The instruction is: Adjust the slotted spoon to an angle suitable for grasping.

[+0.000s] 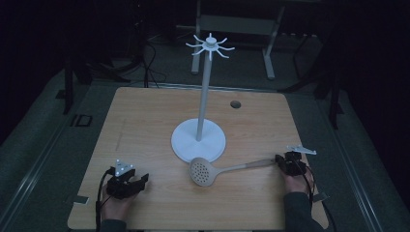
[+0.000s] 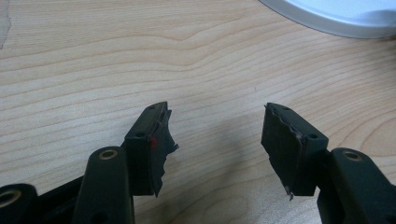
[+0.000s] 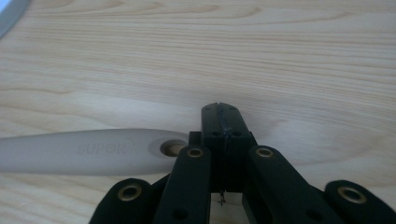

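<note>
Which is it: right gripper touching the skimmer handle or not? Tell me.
Cannot tell. In the right gripper view the shut right gripper lies right beside the skimmer handle end, but its linkage hides the spot where they meet.

Skimmer (image 1: 208,171) lies on the table (image 1: 145,116) before the stand (image 1: 198,140), handle rightward.

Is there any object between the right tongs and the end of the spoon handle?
Nothing visible. The right tongs, with jaws closed, sit right beside the hanging hole at the end of the slotted spoon, with bare table around them.
</note>
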